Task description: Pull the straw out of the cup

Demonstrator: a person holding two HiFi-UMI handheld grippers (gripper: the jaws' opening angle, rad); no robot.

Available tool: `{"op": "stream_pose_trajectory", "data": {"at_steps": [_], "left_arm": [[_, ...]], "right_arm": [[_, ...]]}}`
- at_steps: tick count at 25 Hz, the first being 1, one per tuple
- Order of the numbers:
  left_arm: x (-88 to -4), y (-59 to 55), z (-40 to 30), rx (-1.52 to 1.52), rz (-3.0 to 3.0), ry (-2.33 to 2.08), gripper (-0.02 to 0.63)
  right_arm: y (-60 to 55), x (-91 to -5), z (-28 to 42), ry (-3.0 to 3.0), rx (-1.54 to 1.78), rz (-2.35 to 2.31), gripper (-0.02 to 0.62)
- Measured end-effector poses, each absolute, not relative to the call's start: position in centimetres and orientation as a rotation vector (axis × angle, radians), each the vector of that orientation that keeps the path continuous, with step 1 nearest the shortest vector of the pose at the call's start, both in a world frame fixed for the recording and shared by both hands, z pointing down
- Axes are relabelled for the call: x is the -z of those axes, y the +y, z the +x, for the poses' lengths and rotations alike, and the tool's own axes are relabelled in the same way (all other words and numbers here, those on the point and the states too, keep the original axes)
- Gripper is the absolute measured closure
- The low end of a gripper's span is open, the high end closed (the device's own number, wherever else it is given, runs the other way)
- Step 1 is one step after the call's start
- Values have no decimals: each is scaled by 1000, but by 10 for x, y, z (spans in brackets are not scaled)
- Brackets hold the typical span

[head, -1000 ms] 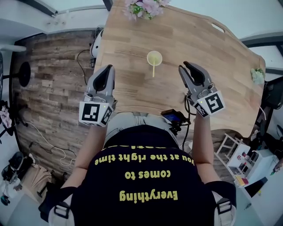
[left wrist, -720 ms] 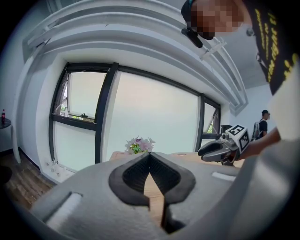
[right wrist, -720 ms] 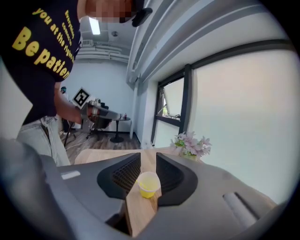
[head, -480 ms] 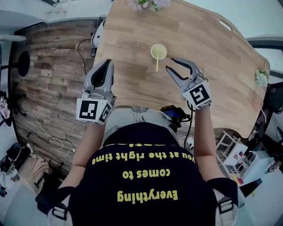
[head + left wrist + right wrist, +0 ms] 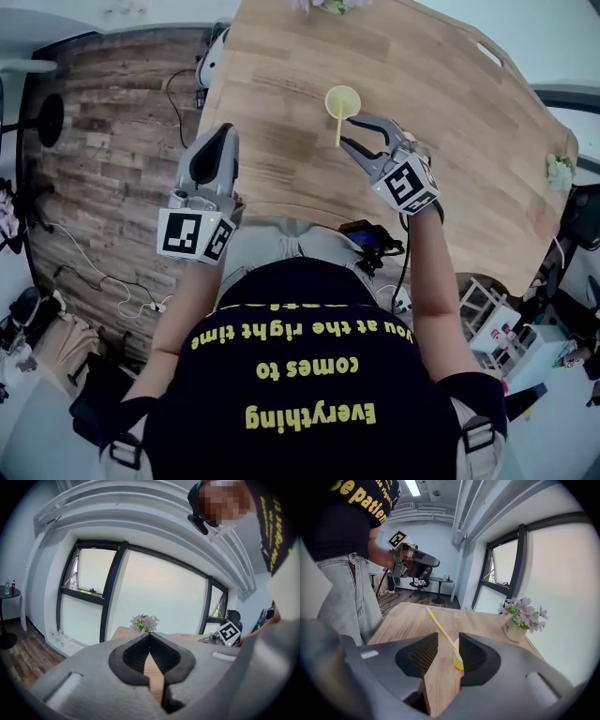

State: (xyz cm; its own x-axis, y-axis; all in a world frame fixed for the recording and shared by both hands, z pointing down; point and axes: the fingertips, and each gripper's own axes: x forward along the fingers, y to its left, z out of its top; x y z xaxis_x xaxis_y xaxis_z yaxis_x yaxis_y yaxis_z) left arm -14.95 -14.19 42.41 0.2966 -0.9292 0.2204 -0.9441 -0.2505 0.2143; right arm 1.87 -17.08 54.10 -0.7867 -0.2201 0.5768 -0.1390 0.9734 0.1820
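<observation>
Seen from the head view, the yellow straw (image 5: 338, 129) slants from the cup (image 5: 342, 99) on the table (image 5: 450, 141) toward the person, beside the right gripper (image 5: 353, 130); in the left gripper view, the left gripper (image 5: 150, 635) is closed and empty; in the right gripper view, the jaws have just been opening and flank straw and cup, touching neither.

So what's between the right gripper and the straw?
Only bare table, seen in the right gripper view. The right gripper has just been opening its jaws, empty, and the straw leans from the cup just beyond them.
</observation>
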Motion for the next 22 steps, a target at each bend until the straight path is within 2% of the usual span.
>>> {"op": "stream_pose_trajectory", "data": {"at_steps": [9,19,22], "left_arm": [[-427,-137,-151,-88,2246,-1725,604],[-429,-134,-152,-95,2219,-1760,604],[-430,-132,-152,-100,2214,-1765,604]], "right_arm": [[-177,-556,10,-2471,186,226,450],[-179,-556,-3,-2486,235,208,482],[-180,-557,-5,-2487,247,211,514]]}}
